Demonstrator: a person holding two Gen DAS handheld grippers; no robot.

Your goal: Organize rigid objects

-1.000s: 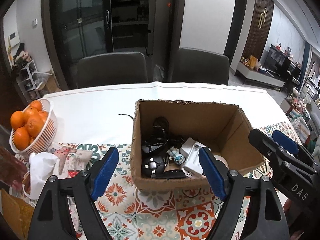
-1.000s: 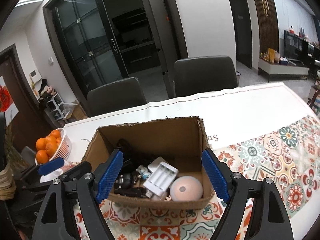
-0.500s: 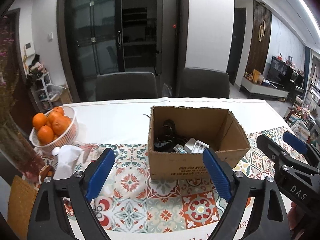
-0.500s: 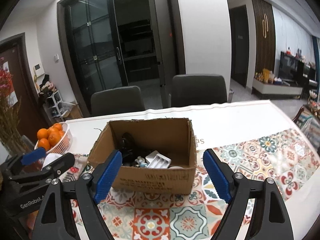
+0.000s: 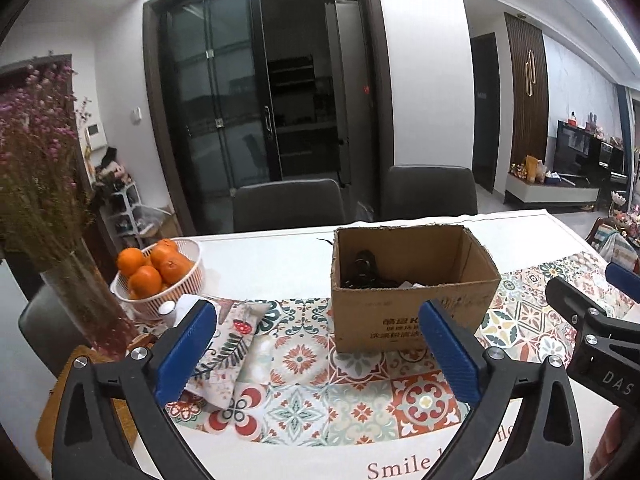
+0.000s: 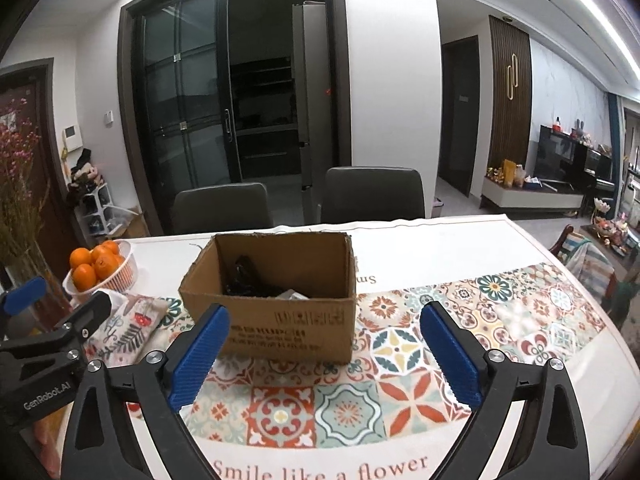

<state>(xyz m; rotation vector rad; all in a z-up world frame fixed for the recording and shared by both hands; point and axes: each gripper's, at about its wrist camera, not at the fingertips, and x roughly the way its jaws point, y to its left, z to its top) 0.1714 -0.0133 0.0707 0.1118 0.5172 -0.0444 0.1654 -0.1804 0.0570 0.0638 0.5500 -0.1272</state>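
Observation:
An open cardboard box [image 5: 408, 312] [image 6: 280, 320] stands on the patterned tablecloth in the middle of the table. Black cables [image 5: 362, 270] [image 6: 244, 280] and a bit of a white item [image 6: 292, 294] show over its rim; the rest of its contents is hidden. My left gripper [image 5: 316, 344] is open and empty, held back from the box near the table's front. My right gripper [image 6: 324, 344] is open and empty too, in front of the box. Each gripper shows at the edge of the other's view.
A white basket of oranges [image 5: 160, 276] [image 6: 100, 270] stands at the left. A patterned cloth pouch [image 5: 228, 344] [image 6: 128, 328] lies beside it. A glass vase of dried pink flowers [image 5: 60, 264] stands at the far left. Two dark chairs [image 6: 296, 200] stand behind the table.
Both grippers have pulled back and up from over the box; the box now looks smaller and farther, its contents mostly hidden. Both stay open and empty.

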